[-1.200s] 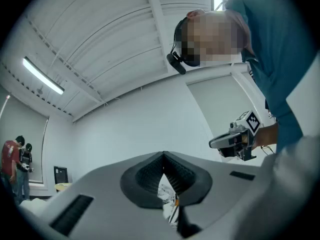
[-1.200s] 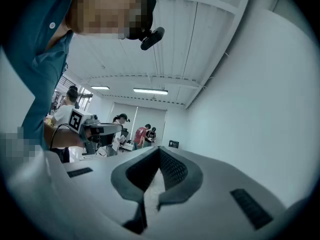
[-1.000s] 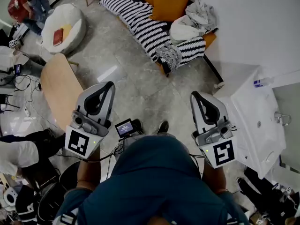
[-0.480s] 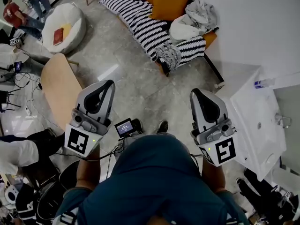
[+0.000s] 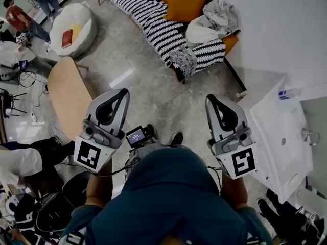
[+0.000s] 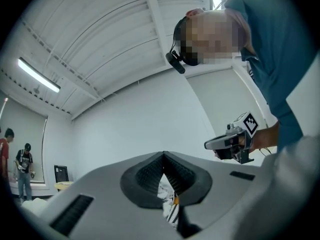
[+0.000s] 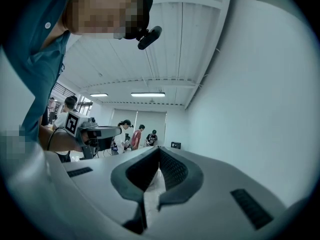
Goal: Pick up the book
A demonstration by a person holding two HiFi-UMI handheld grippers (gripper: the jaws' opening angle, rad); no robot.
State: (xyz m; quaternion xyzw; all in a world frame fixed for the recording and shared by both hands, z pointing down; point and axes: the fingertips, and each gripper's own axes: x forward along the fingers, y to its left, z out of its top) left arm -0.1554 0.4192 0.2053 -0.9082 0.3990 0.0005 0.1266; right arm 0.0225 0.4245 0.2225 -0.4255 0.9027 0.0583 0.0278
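While both claws are empty, left claw [image 5: 122, 93] and right claw [image 5: 210, 100] each have jaws together. Book [image 5: 67, 38]: red, flat on a beanbag [image 5: 82, 14], well ahead-left of left claw. Probably stiff and light; cushion yields, so pinch one free edge.

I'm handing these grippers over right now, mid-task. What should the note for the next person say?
Left gripper: shut, empty, held out in front of the body.
Right gripper: shut, empty, level with the left one.
Book: red, lying on the white beanbag at the head view's upper left, across the floor and far from both grippers.
Done: nothing; the book is untouched.
Left: walk to the beanbag, open a gripper, close it on the book, lift.
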